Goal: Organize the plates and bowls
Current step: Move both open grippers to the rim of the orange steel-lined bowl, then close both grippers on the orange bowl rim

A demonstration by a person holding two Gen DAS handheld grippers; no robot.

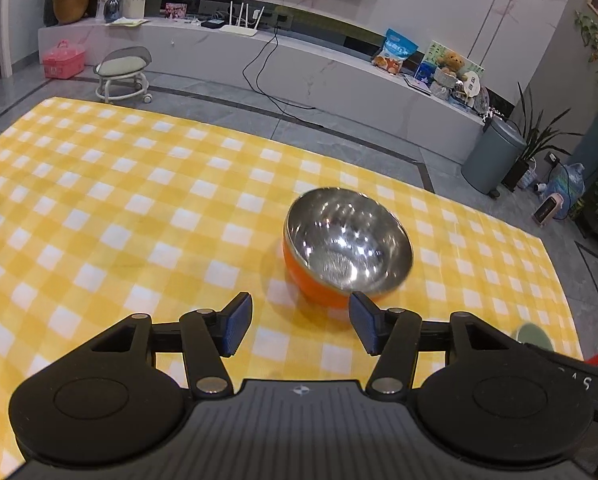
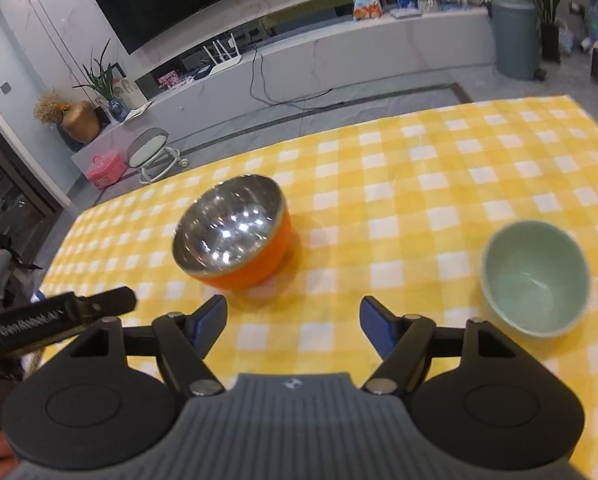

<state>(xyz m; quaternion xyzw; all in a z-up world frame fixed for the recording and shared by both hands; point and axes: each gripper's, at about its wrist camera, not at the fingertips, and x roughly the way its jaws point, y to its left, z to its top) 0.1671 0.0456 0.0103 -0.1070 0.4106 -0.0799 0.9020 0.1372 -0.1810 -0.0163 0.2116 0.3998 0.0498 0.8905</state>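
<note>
Both claws hold nothing. Seen from the left wrist, the left gripper hangs with its blue-padded fingers spread wide apart over the yellow-and-white checked tablecloth. Just ahead and a little right stands the round bowl with an orange outside and mirror-bright steel inside, upright, its polished lining throwing back spots of room light; the right finger's tip overlaps its near rim in this view, though contact cannot be told. A sliver of pale green bowl rim peeks past the right finger.

From the right wrist, the right gripper likewise has its fingers parted, empty. That orange steel-lined bowl sits ahead to the left, and a smaller matte pale green bowl sits upright on the cloth to the right, well apart from it.
</note>
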